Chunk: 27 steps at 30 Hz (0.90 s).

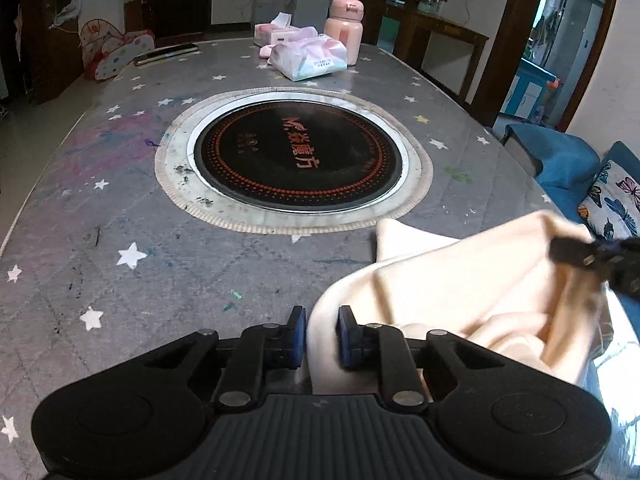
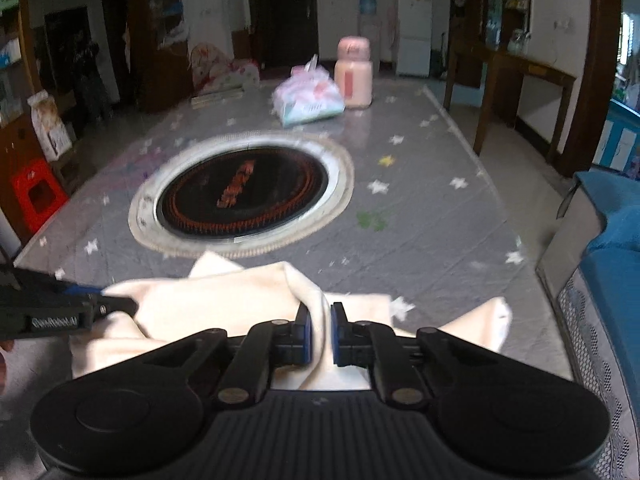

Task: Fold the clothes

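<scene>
A cream cloth (image 1: pixel 472 280) lies bunched at the near right of the grey star-patterned table (image 1: pixel 120 208). In the left wrist view my left gripper (image 1: pixel 322 326) is shut on the cloth's left edge, a fold pinched between its blue pads. My right gripper (image 1: pixel 576 256) shows there as a dark blurred tip gripping the cloth's far right corner. In the right wrist view my right gripper (image 2: pixel 321 320) is shut on a raised fold of the cream cloth (image 2: pixel 208 300). My left gripper (image 2: pixel 116 300) comes in from the left there and holds the cloth's other edge.
A round black hotplate (image 1: pixel 298 156) is set into the table's middle. Tissue packs (image 1: pixel 308 56) and a pink jar (image 1: pixel 345 28) stand at the far end, with a dark flat object (image 1: pixel 166 54) to their left. A blue sofa (image 1: pixel 568 168) with a butterfly cushion stands right of the table.
</scene>
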{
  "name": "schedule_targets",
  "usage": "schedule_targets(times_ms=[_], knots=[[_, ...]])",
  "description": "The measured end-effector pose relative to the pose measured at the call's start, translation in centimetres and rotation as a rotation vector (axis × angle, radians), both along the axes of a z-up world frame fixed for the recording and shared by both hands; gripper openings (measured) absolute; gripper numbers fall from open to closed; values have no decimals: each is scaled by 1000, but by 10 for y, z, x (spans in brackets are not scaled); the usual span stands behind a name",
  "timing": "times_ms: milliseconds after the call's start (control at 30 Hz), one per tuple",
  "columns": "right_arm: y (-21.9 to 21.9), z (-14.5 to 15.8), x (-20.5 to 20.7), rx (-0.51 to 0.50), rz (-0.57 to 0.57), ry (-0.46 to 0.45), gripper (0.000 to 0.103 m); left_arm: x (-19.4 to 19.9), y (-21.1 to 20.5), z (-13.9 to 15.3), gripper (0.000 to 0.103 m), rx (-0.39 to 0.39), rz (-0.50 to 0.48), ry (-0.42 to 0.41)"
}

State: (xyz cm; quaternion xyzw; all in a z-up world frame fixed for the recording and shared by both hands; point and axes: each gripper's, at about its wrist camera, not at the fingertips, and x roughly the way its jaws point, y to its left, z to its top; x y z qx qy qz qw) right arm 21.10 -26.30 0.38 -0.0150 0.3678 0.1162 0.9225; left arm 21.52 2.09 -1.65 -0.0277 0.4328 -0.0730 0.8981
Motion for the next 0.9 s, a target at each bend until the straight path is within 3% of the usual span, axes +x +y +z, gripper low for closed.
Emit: schedule_targets(times_ms=[233, 400, 567, 767, 900], knots=[[-33, 27, -50, 31, -65, -95, 7, -15, 7, 0, 10, -3, 4, -9], [-64, 31, -95, 38, -136, -104, 7, -31, 11, 5, 8, 7, 6, -31], [-88, 20, -135, 32, -169, -34, 7, -59, 22, 13, 8, 4, 7, -53], [-88, -16, -156, 4, -121, 131, 10, -103, 34, 19, 9, 48, -26, -54], [-85, -12, -162, -7, -109, 113, 21, -123, 39, 22, 18, 82, -54, -61]])
